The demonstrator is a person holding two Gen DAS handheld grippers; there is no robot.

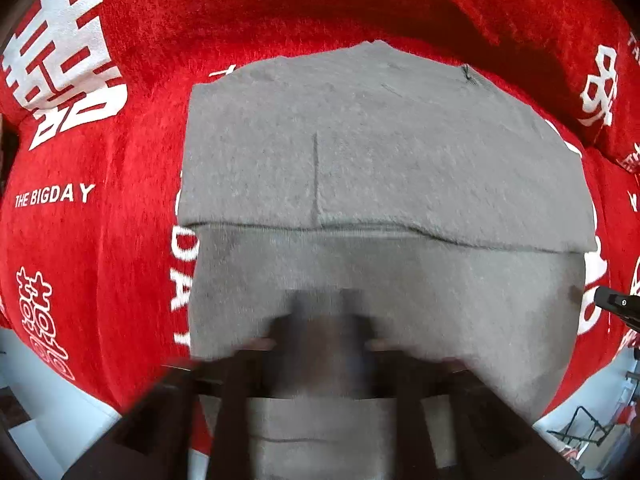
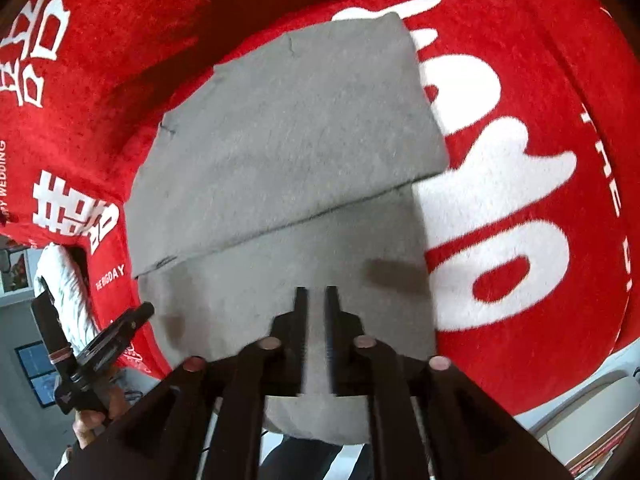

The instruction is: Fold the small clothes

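Observation:
A grey garment (image 1: pixel 360 152) lies on a red plush blanket (image 1: pixel 100 232), its far part folded back over the near part, with the fold edge running across the middle. It also shows in the right wrist view (image 2: pixel 288 140). My left gripper (image 1: pixel 326 300) is blurred low over the near part, fingers close together, with grey cloth under them. My right gripper (image 2: pixel 316 300) sits over the near part with a narrow gap between its fingers, grey cloth showing through. The left gripper also shows at the left of the right wrist view (image 2: pixel 120 332).
The red blanket (image 2: pixel 520 80) carries large white characters and the words THE BIGDAY. A raised red fold runs along the back. The blanket's near edge drops off to a pale floor (image 1: pixel 48 412). The right gripper's tip (image 1: pixel 616 304) shows at the right edge.

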